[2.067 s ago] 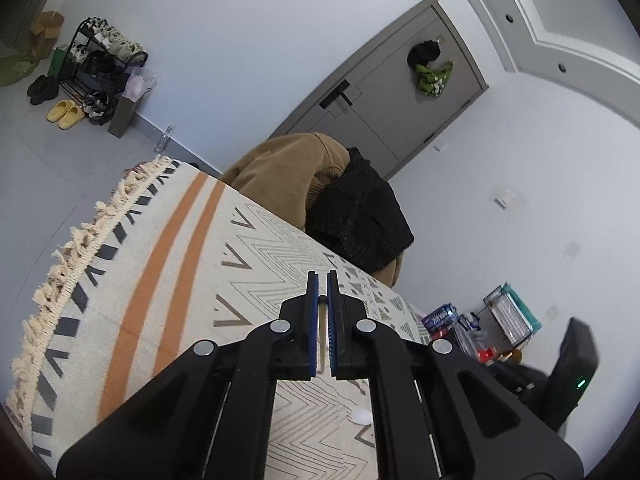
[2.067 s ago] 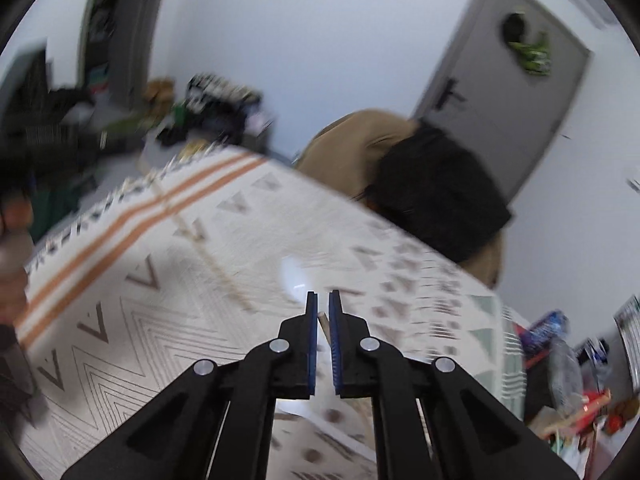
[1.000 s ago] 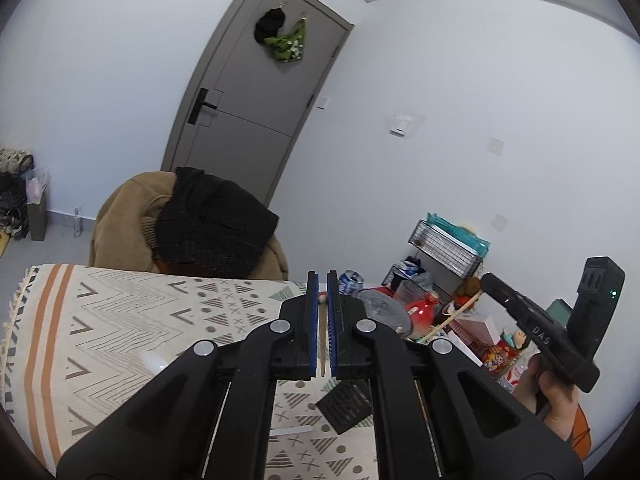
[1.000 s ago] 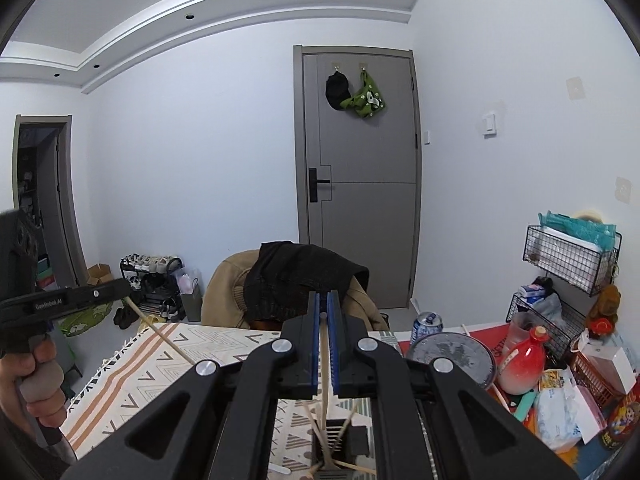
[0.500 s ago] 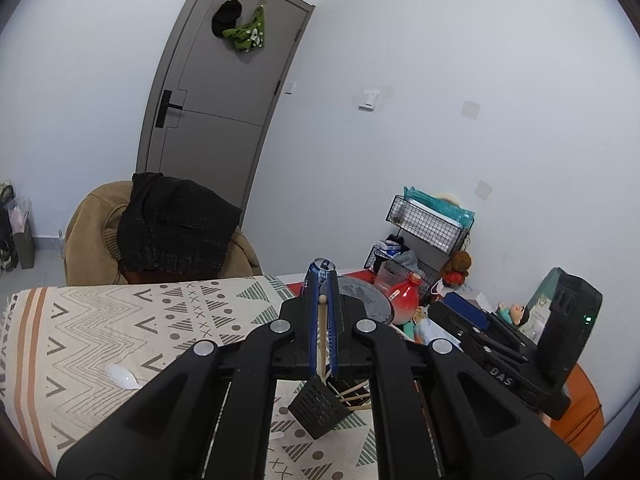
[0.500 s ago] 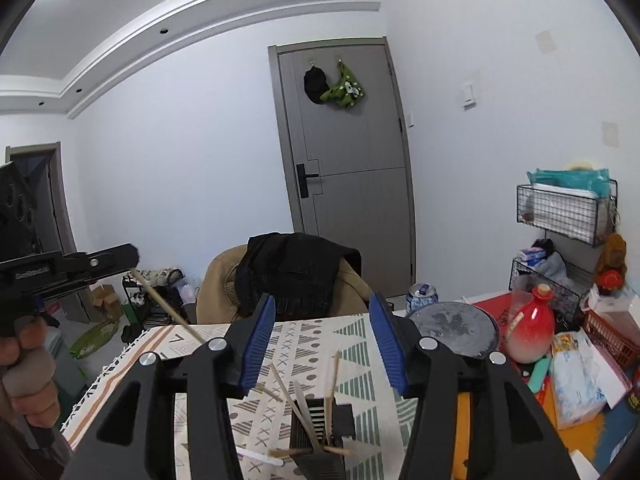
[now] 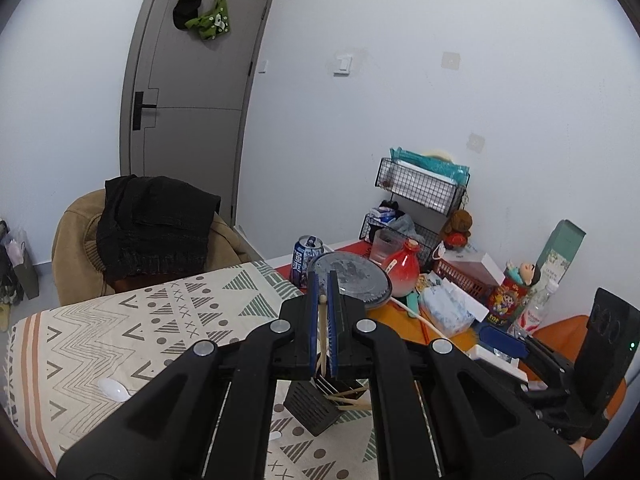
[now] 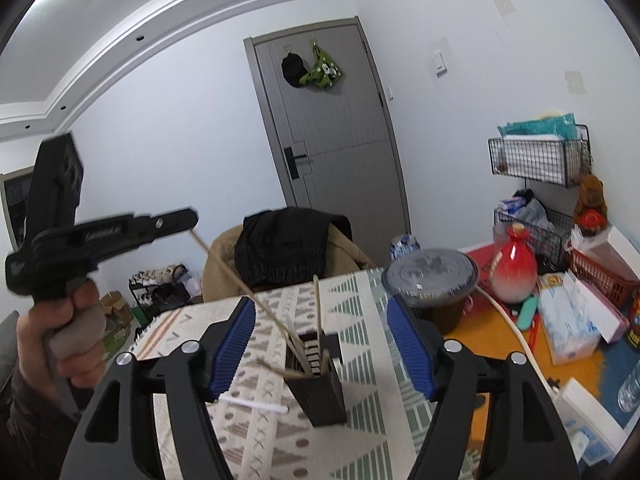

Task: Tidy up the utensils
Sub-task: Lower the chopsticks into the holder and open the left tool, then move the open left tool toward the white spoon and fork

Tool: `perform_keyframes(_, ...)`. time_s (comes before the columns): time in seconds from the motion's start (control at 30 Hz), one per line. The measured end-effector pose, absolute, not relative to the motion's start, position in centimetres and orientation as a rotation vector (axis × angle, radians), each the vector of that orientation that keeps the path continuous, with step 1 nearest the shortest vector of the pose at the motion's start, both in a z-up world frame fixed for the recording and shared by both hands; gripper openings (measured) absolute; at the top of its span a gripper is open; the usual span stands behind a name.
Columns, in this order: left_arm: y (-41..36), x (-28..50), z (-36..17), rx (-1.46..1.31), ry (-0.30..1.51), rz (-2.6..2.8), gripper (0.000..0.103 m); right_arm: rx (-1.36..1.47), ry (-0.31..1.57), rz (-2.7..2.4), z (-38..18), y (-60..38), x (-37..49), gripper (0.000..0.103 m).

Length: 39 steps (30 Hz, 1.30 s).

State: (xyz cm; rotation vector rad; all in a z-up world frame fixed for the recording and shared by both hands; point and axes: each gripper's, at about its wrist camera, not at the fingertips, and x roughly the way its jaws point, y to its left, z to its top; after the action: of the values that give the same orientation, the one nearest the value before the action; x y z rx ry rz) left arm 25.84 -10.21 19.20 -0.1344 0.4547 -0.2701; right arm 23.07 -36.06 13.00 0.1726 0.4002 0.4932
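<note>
Left hand-held gripper (image 7: 321,322) clenched on a thin wooden chopstick (image 7: 321,336), held steeply so the lower tip drops into the black slotted holder (image 8: 318,376). Right hand-held gripper (image 8: 320,350) released, blue ribbed pads spread wide either side of that holder, probably clear of it. Inside, more pale chopsticks (image 8: 317,312), leaning at odd angles. Holder boxy, matte plastic, standing near the worktop's right edge on a woven patterned cloth (image 7: 120,328). White plastic spoon (image 7: 113,389) lying loose toward the left edge.
</note>
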Motion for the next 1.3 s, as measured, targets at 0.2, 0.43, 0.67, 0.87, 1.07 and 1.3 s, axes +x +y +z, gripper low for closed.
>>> perform_keyframes(0.2,-11.7,27.1,18.1,-0.1,0.503,-0.273,0.005,0.206,0.465,0.476,10.1,-37.7,22.4,0.076)
perform_keyframes(0.43,-11.3,27.3,16.2,-0.114,0.522,-0.277,0.073,0.235,0.56,0.474,5.5,-37.5,22.6,0.08)
perform_keyframes(0.67,-7.1,26.2,15.0,-0.135,0.537,-0.214,0.088,0.24,0.604,0.498,2.9,-35.7,22.6,0.084)
perform_keyframes(0.87,-3.0,24.8,13.6,-0.153,0.538,-0.154,0.097,0.227,0.595,0.505,2.7,-34.2,21.6,0.093)
perform_keyframes(1.07,0.8,23.6,11.7,-0.174,0.57,-0.129,0.097,0.185,0.609,0.512,2.6,-31.8,20.9,0.096)
perform_keyframes(1.3,4.7,22.2,10.1,-0.197,0.603,-0.102,0.097,0.133,0.63,0.549,2.2,-28.3,20.2,0.096)
